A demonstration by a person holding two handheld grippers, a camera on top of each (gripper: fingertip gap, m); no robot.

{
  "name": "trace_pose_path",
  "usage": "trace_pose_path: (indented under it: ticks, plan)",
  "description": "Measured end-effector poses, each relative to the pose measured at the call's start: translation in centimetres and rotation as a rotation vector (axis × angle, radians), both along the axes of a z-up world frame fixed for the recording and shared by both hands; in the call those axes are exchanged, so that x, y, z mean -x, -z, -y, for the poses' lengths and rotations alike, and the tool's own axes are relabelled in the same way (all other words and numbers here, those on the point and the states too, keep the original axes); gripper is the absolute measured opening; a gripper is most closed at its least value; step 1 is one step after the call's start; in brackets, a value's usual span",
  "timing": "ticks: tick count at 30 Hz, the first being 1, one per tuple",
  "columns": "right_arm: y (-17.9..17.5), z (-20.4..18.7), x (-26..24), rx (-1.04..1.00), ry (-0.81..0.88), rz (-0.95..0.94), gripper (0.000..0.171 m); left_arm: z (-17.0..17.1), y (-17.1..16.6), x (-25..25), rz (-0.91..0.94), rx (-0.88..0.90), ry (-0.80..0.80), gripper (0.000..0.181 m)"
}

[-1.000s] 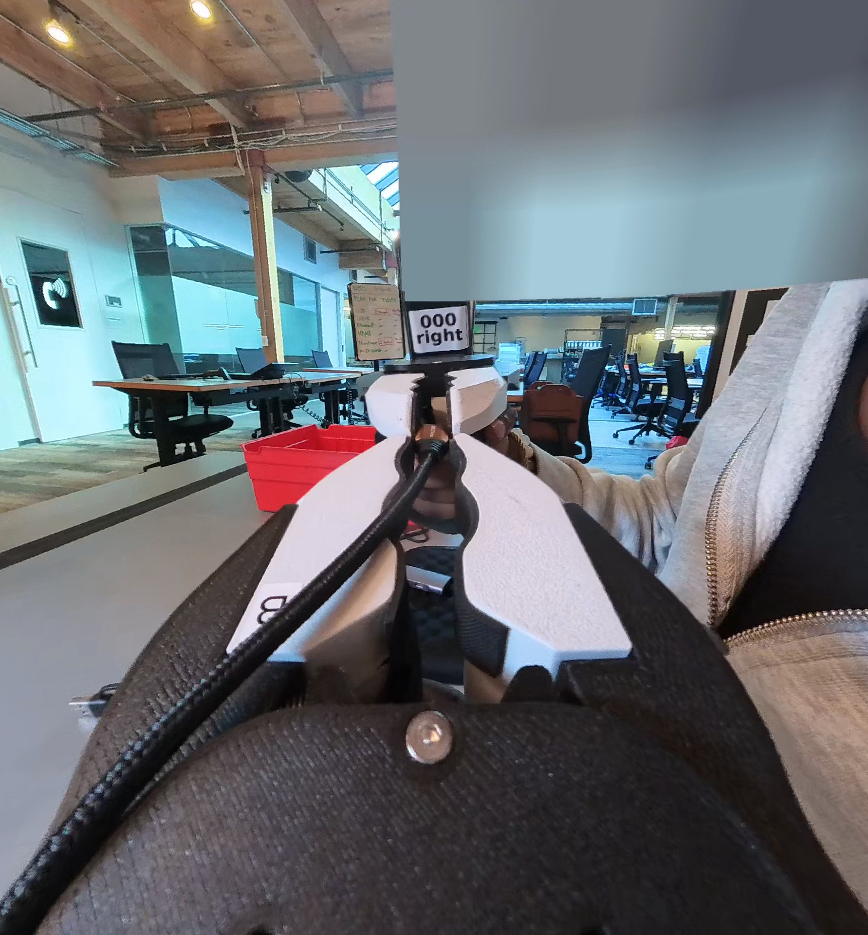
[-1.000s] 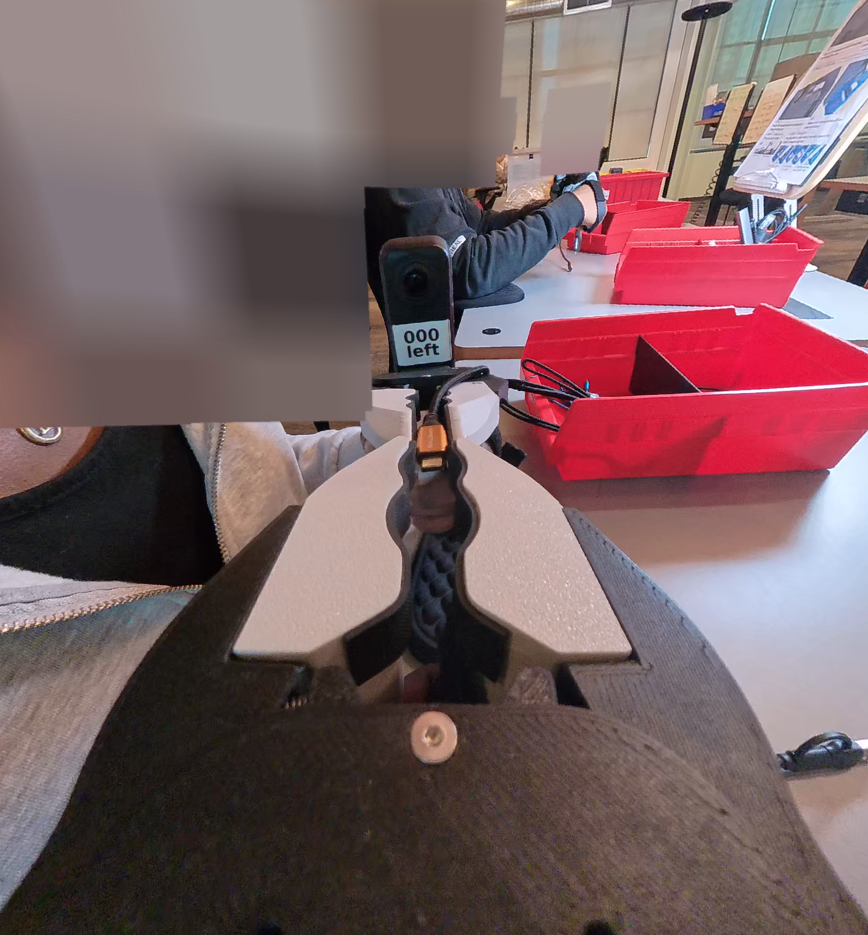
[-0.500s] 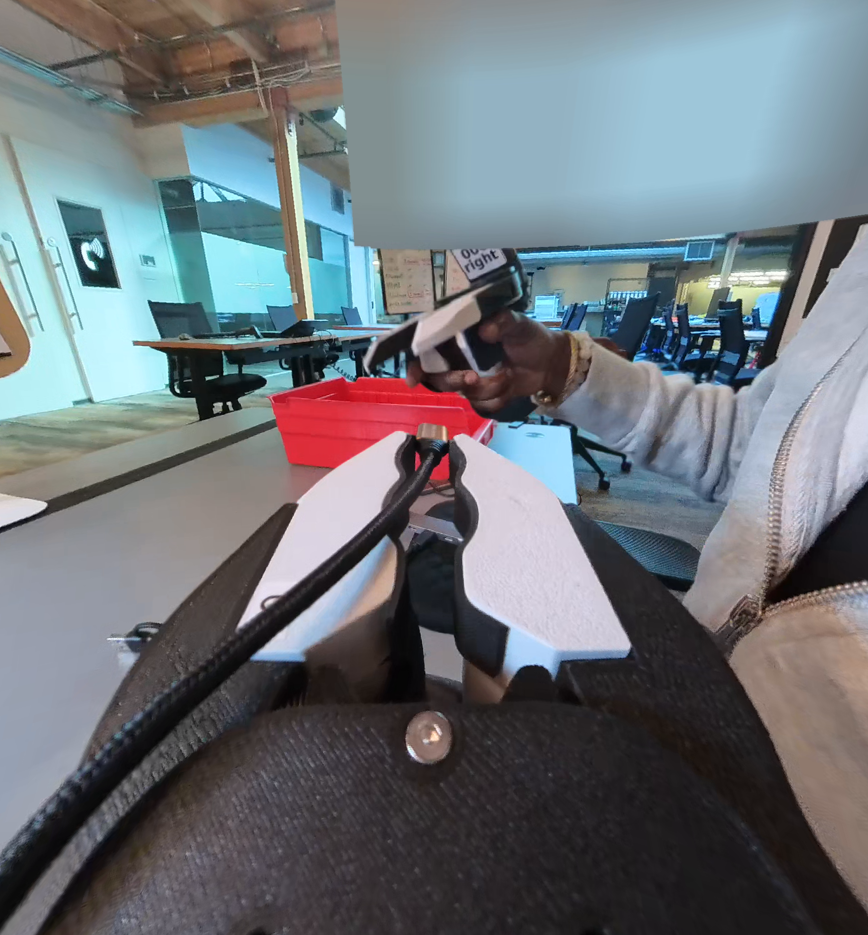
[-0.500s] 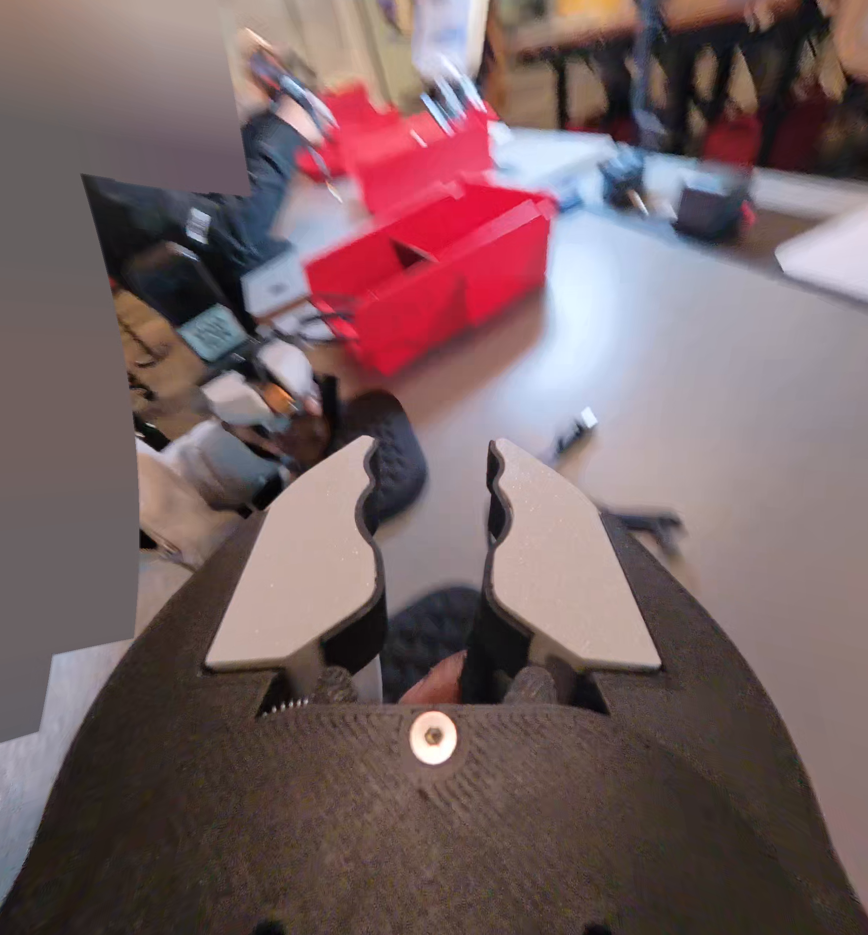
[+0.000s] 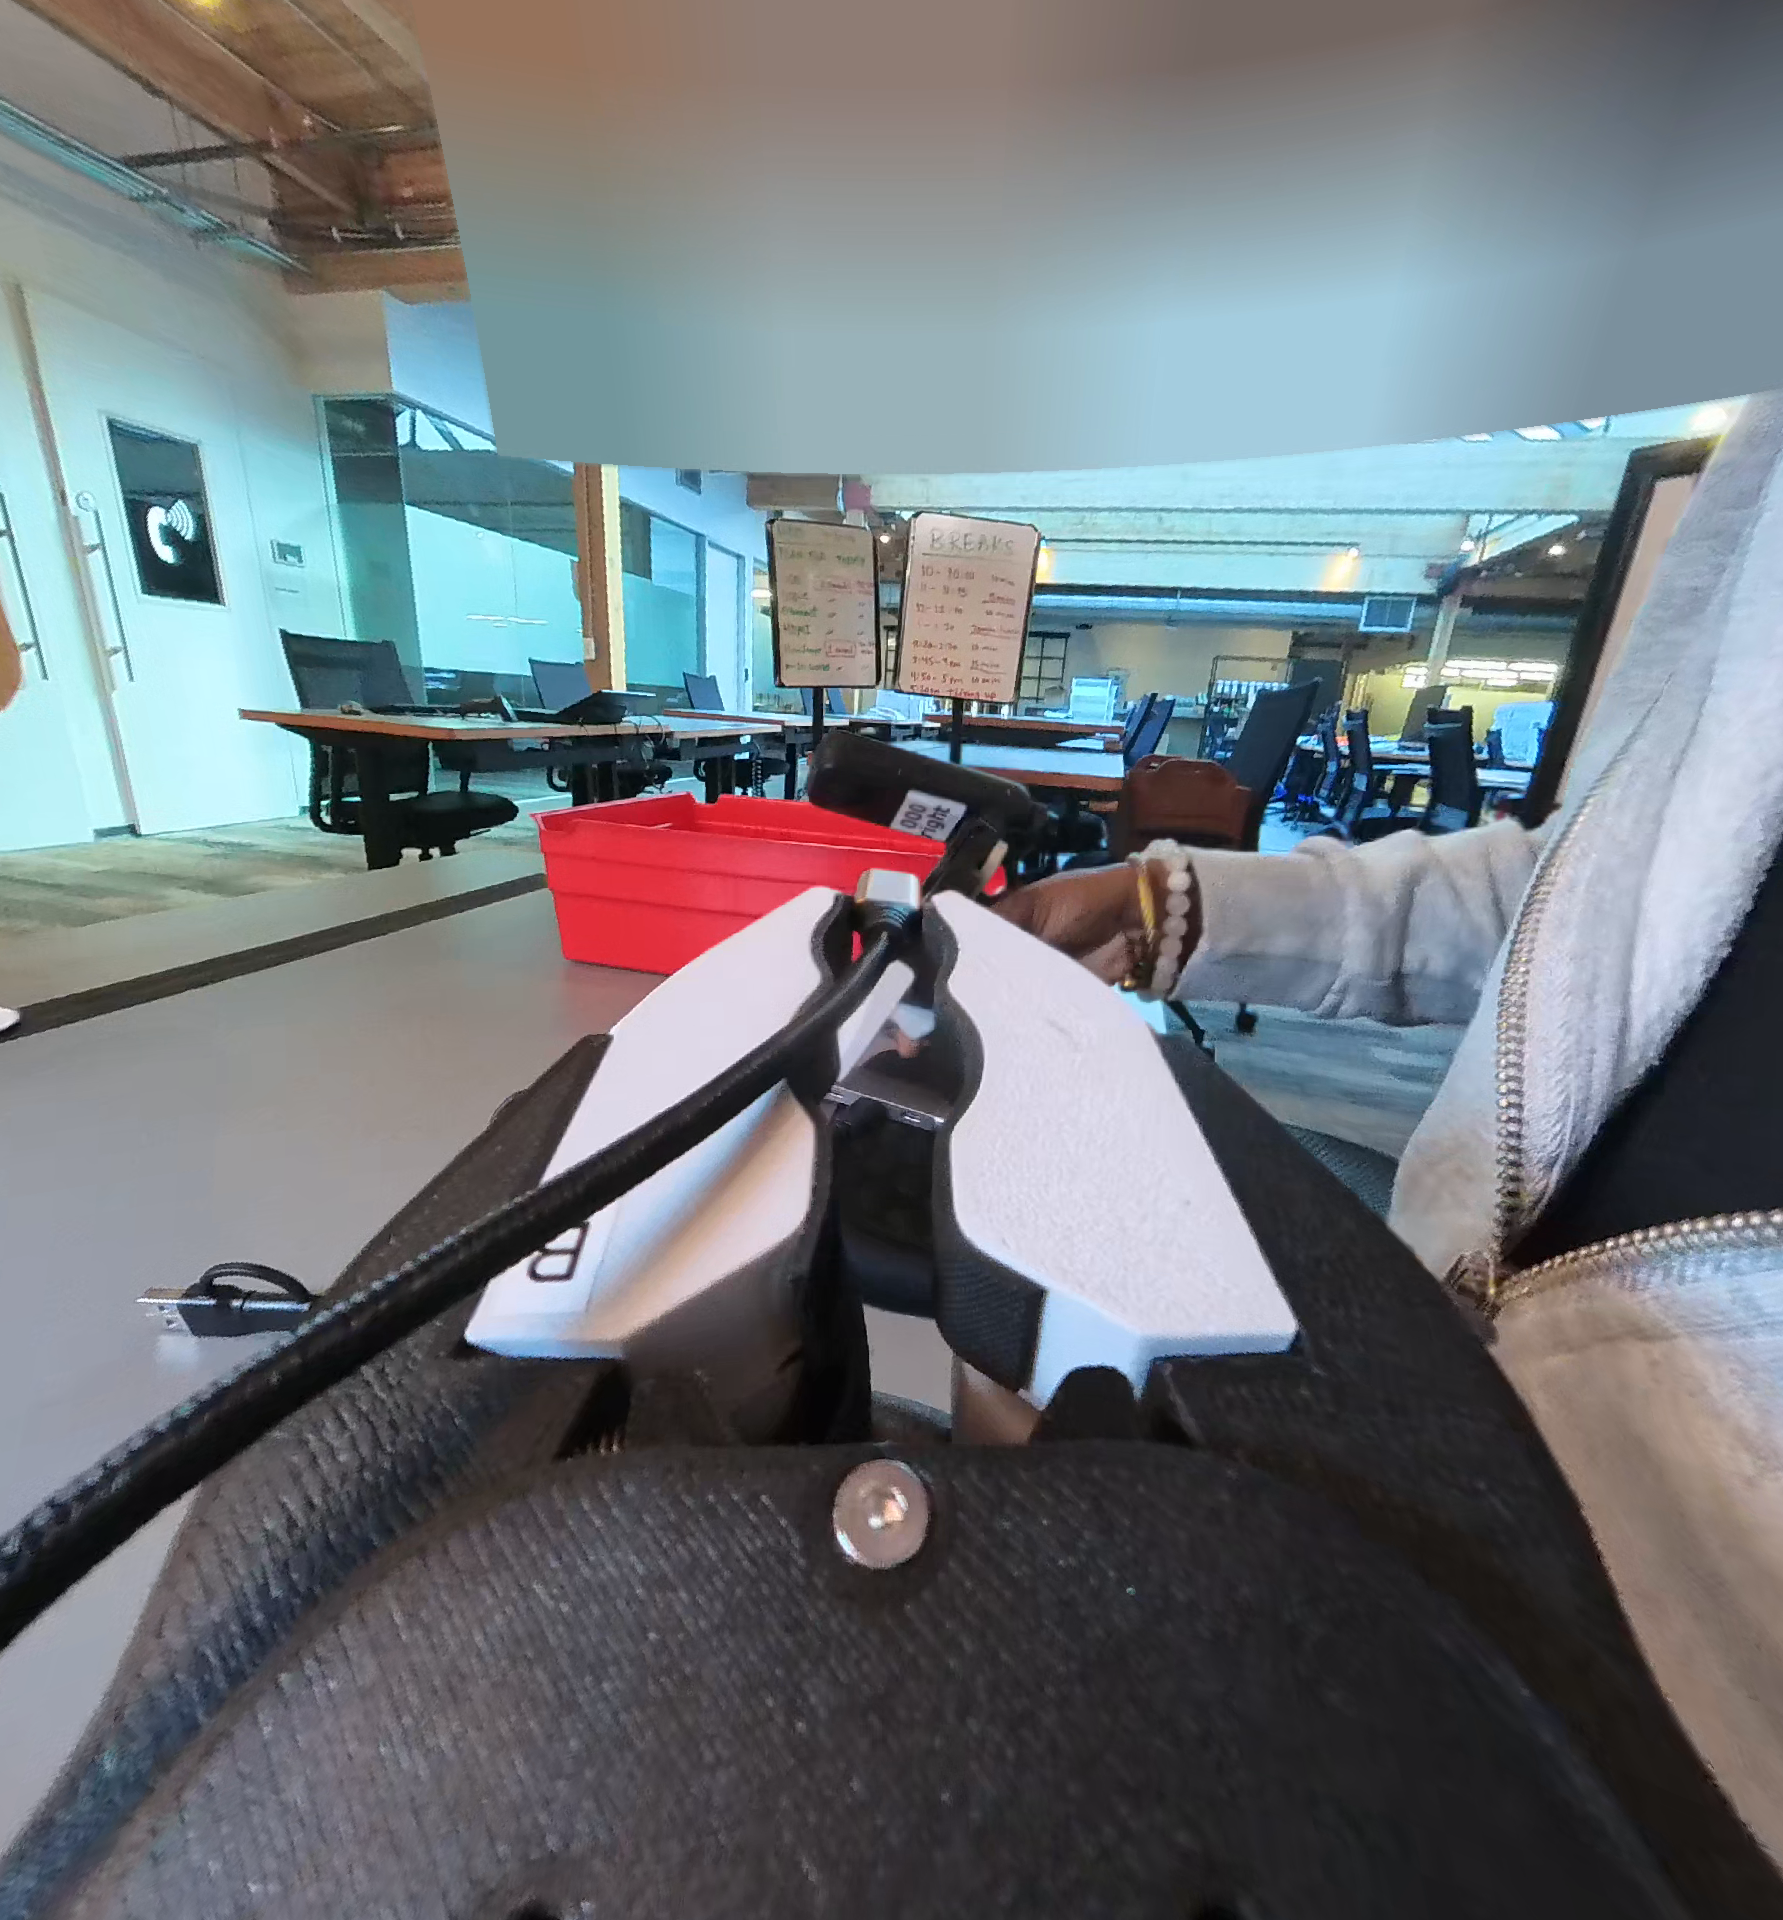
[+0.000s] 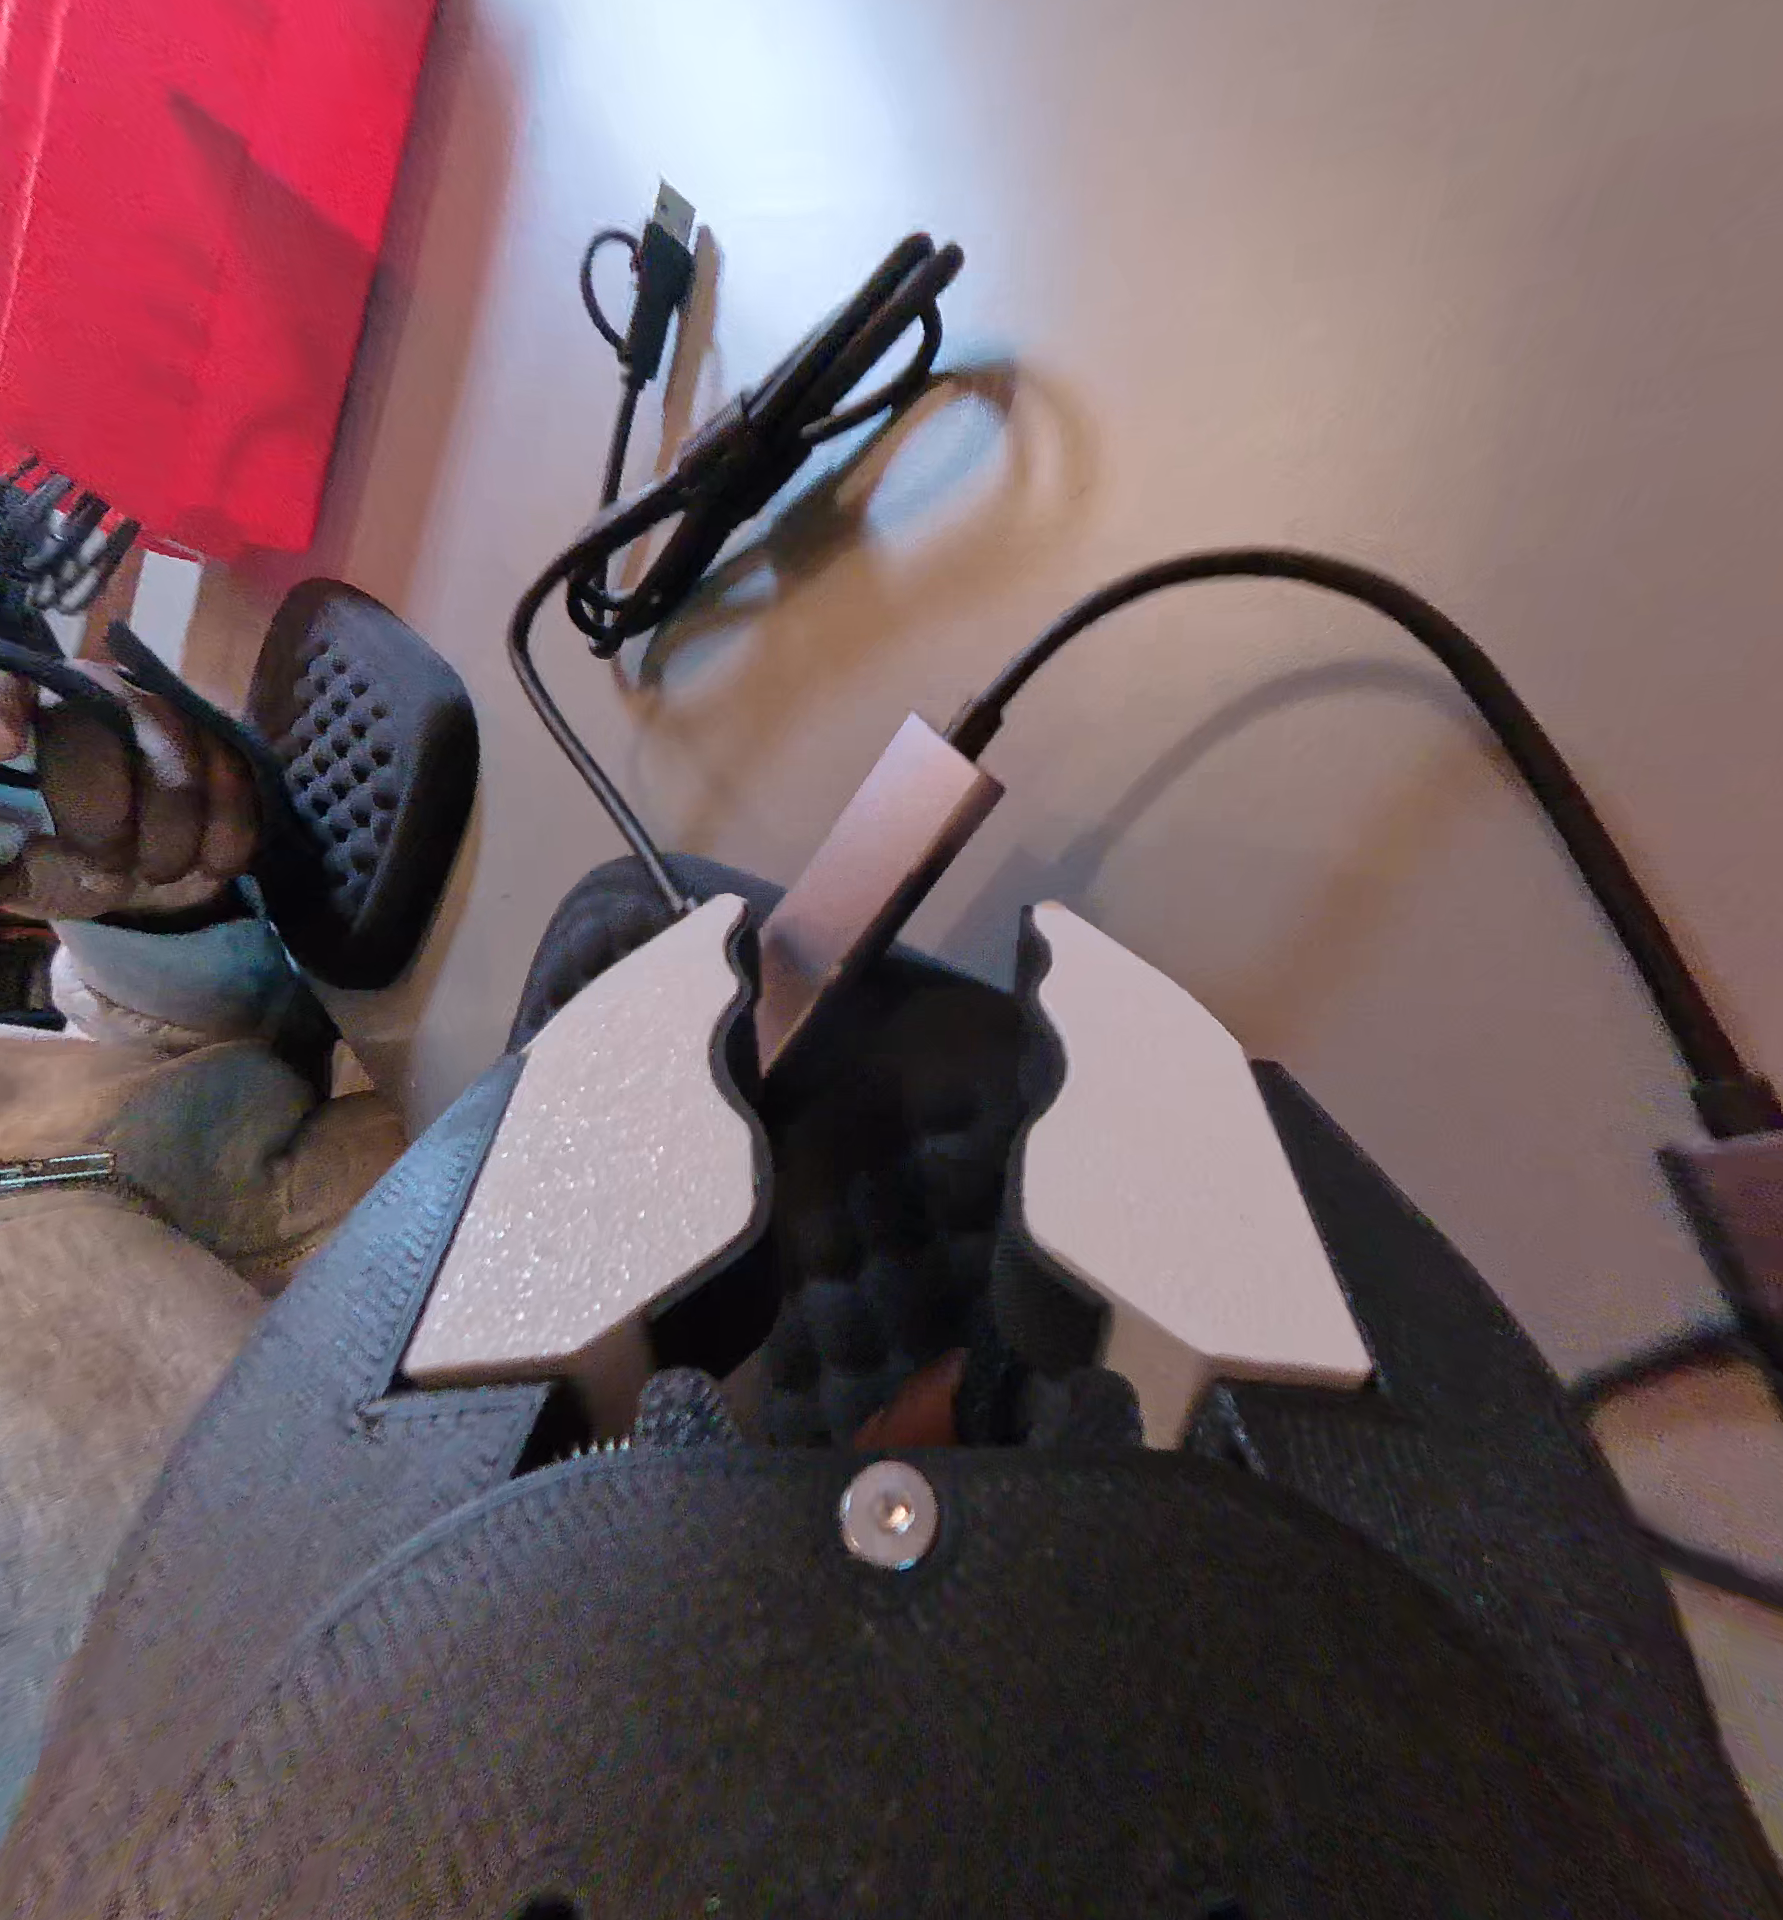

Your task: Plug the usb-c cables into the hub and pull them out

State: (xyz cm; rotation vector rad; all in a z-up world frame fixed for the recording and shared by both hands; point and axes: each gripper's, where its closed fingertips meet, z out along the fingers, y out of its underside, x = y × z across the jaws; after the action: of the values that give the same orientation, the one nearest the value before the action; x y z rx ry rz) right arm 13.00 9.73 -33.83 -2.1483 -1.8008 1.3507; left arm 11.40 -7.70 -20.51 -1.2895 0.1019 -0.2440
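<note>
Left fingers (image 5: 892, 914) clamp braided cable (image 5: 596, 1174); right fingers (image 6: 882, 925) apart, hub (image 6: 882, 831) between.

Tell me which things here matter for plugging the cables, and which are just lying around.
In use:
- black braided cable with silver plug, clamped in the left gripper
- flat grey metal hub, between the open right gripper

Lying about:
- bundled black cable
- red plastic bin

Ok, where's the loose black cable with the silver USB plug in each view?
Left wrist view: the loose cable lies on the table at the lower left, plug pointing left.
Right wrist view: the cable is at the upper middle, plug pointing up the picture.
Shared landmark: the red bin, beyond the cable in the left view, left of it in the right.
</note>
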Motion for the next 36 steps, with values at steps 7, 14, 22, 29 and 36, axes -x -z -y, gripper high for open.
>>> trace_pose_path:
  ticks: [7,14,22,29,36]
  plan:
    - [-4.6,3.5,1.4,0.092,-0.108,-0.279,0.011,0.1,-0.1,0.7,0.043,-0.018,-0.007,0.013]
    - [-8.7,6.5,-0.2,-0.723,-0.421,-0.570,0.010,0.3,-0.3,0.4,0.020,-0.043,-0.011,0.014]
    - [-5.5,4.9,-0.7,-0.433,-0.314,-0.583,0.010,0.5,-0.3,0.1,-0.011,-0.057,-0.017,0.014]
    - [-2.1,4.6,-1.3,-0.414,-0.342,-0.413,0.010,0.2,-0.1,0.1,-0.011,-0.042,-0.016,0.014]
    - [-11.5,5.1,3.1,0.746,0.269,-0.556,0.008,-1.3,0.1,2.3,0.095,0.003,-0.176,0.013]
